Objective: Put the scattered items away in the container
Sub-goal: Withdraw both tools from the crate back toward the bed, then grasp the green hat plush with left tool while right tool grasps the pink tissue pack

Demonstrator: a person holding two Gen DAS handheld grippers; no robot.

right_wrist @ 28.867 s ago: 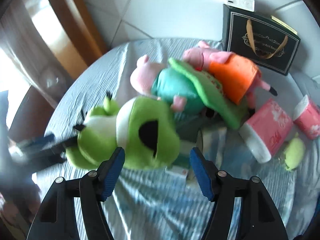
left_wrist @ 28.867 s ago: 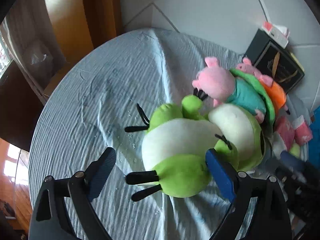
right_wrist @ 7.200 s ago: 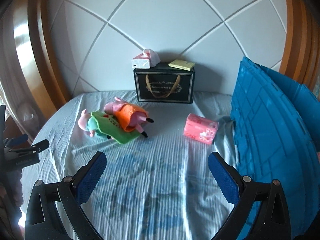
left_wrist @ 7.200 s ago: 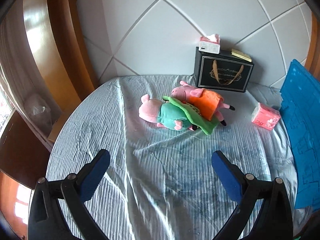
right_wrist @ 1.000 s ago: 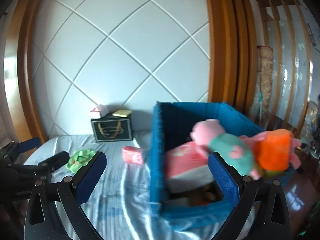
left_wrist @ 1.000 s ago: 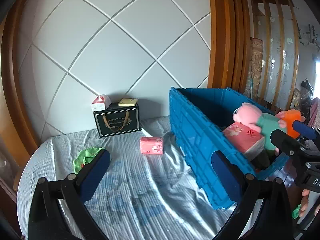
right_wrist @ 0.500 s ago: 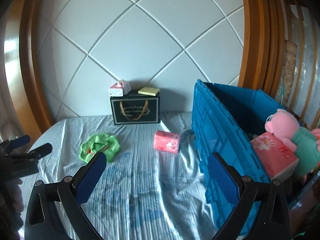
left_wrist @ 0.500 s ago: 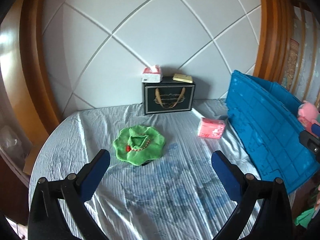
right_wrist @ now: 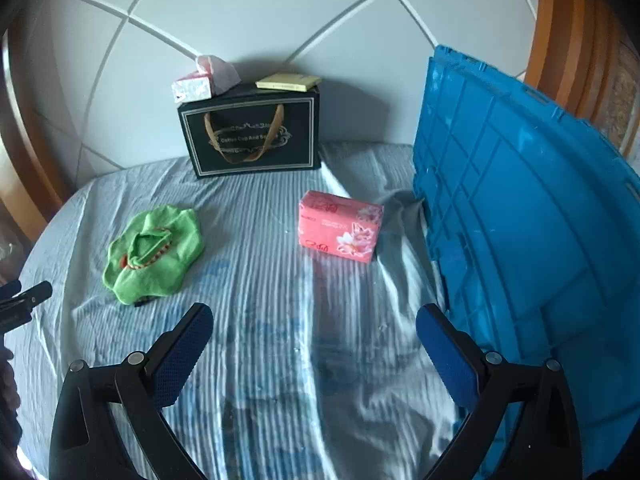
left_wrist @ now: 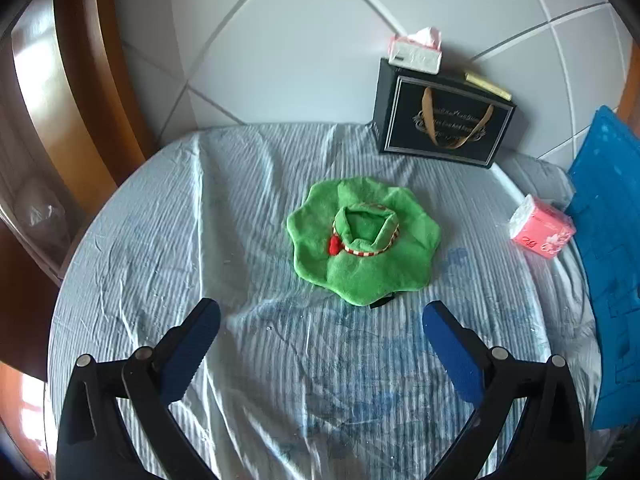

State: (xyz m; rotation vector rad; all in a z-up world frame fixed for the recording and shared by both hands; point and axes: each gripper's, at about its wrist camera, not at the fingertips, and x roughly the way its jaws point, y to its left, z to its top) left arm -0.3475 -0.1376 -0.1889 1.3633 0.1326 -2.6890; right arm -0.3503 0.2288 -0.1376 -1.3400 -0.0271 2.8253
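A green plush hat [left_wrist: 362, 238] with a red-striped band lies flat on the pale blue cloth, just ahead of my left gripper [left_wrist: 320, 344], which is open and holds nothing. The same green hat [right_wrist: 154, 250] shows at the left of the right wrist view. A pink tissue pack [right_wrist: 340, 230] lies near the big blue crate [right_wrist: 532, 248] at the right; the pink pack [left_wrist: 542, 232] and the crate wall [left_wrist: 612, 248] also show in the left wrist view. My right gripper [right_wrist: 314, 344] is open and empty, over bare cloth short of the pack.
A black gift bag [right_wrist: 250, 136] stands against the white panelled wall, with a tissue box [right_wrist: 204, 80] and a yellow pad [right_wrist: 288, 81] on top. The round table's cloth edge [left_wrist: 80, 240] drops off at the left beside a wooden frame [left_wrist: 92, 80].
Both grippers have swung left, away from the crate, and lower toward the table. The pig toys in the crate have left view. The hat and pack appear nearer.
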